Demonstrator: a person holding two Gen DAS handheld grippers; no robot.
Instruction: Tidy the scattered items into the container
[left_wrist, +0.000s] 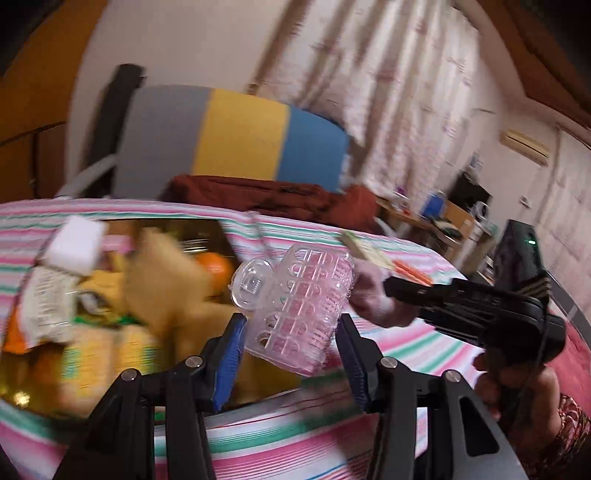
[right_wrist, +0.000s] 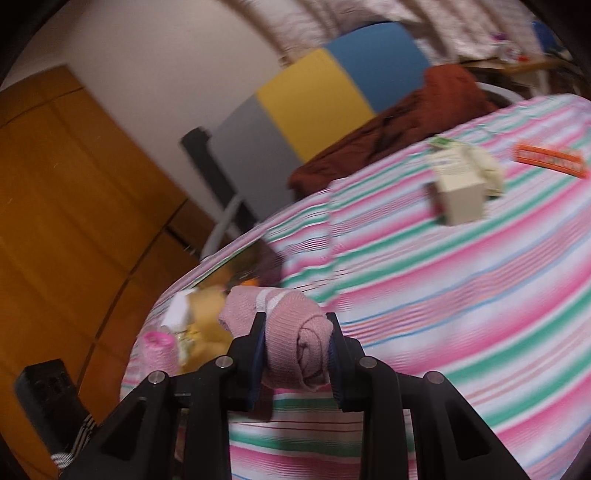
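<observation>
My left gripper (left_wrist: 291, 325) is shut on a clear plastic holder with a suction cup (left_wrist: 295, 306), held over the right edge of the container (left_wrist: 207, 232). The container is full of things: a tan plush toy (left_wrist: 166, 284), an orange (left_wrist: 216, 266), a white block (left_wrist: 75, 243), packets. My right gripper (right_wrist: 297, 332) is shut on a rolled pink sock (right_wrist: 295, 343), above the striped cloth; it also shows in the left wrist view (left_wrist: 373, 295). A cream packet (right_wrist: 461, 184) and an orange packet (right_wrist: 550, 160) lie on the cloth.
The table has a pink, green and white striped cloth (right_wrist: 461, 295). Behind it stands a chair with a grey, yellow and blue back (left_wrist: 229, 136) and a rust-red cloth on its seat (left_wrist: 266, 195). A wooden door (right_wrist: 74, 203) is at the left.
</observation>
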